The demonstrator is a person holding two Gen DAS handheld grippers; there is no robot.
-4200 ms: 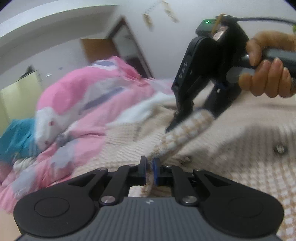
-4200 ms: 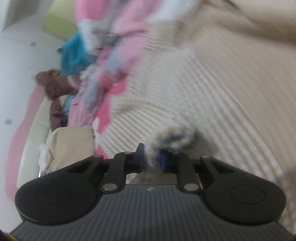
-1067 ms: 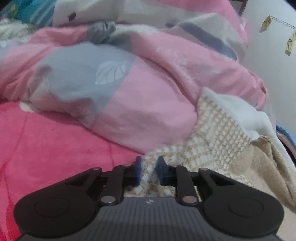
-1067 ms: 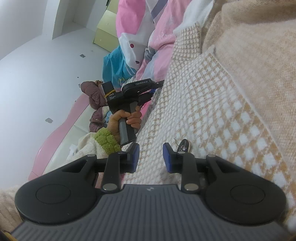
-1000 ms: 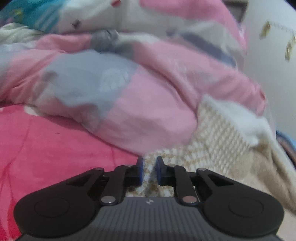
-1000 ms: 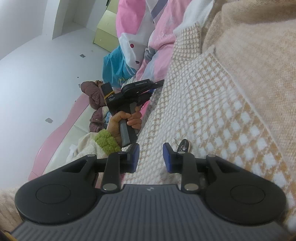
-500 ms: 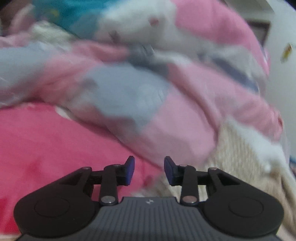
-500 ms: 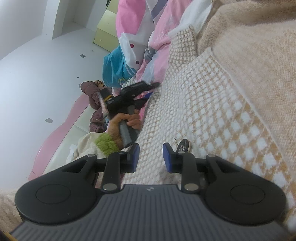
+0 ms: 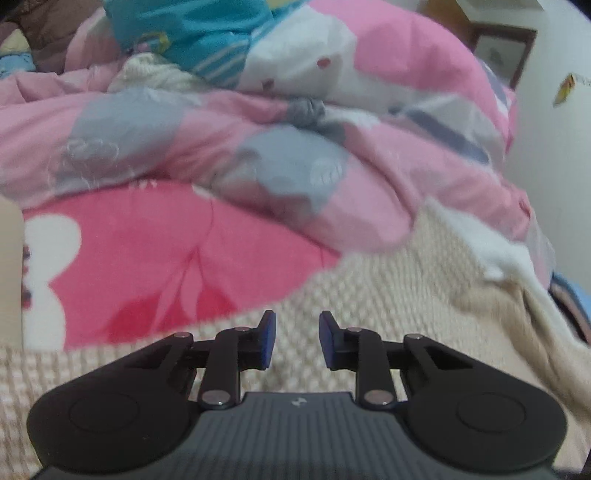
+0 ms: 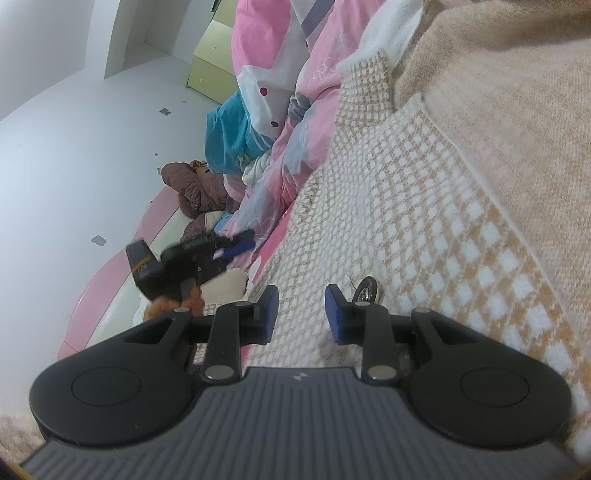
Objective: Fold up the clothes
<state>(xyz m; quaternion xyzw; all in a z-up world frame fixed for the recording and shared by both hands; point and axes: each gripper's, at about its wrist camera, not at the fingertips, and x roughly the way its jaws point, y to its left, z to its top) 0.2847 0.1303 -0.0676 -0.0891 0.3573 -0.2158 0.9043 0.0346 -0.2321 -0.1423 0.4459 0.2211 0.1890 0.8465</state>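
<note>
A beige and white checked knit garment (image 10: 424,221) lies spread on the bed, with a metal button (image 10: 365,290) near its edge. In the left wrist view the same knit garment (image 9: 369,295) lies under and ahead of my left gripper (image 9: 297,338), which is open with nothing between its fingers. My right gripper (image 10: 301,312) is open just above the knit, beside the button. The left gripper (image 10: 236,247) also shows blurred at the left of the right wrist view, held by a hand.
A pink, grey and white quilt (image 9: 258,147) is heaped behind the garment, with a blue cloth (image 9: 192,33) on top. A pink flowered sheet (image 9: 147,258) covers the bed. A plain beige fabric (image 10: 517,92) lies to the right. A brown jacket (image 10: 192,188) sits by the pink bed edge.
My left gripper has let go of the checked knit, opened, and pulled back and away from it. The right gripper has stayed open over the knit.
</note>
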